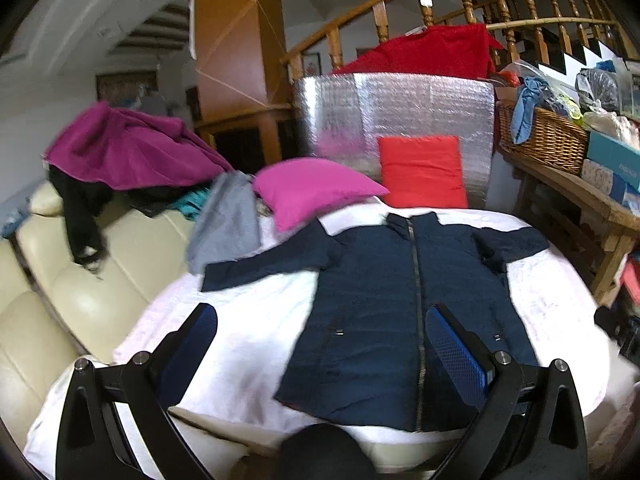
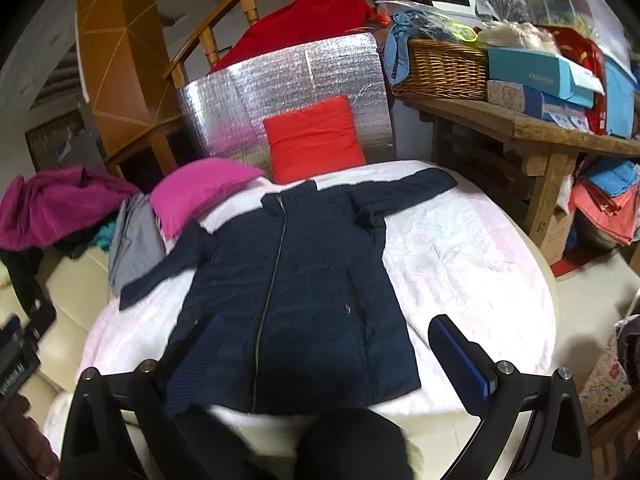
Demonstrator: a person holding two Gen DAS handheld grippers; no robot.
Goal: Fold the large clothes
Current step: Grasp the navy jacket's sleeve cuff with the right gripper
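Behind the white-covered round surface (image 2: 460, 240): silver quilted foil panel (image 2: 288, 80) standing upright, red rectangular cushion (image 2: 316, 136) leaning against it. Just left: magenta pillow (image 2: 200, 192), beside grey folded cloth (image 2: 136, 240). Far left: cream leather sofa (image 1: 80, 300) carrying a magenta garment heap (image 1: 128, 152). Right: wooden bench (image 2: 520, 124) bearing woven wicker basket (image 2: 444, 68) and teal cardboard boxes (image 2: 536, 76). Rear: curved wooden stair railing (image 1: 400, 4).
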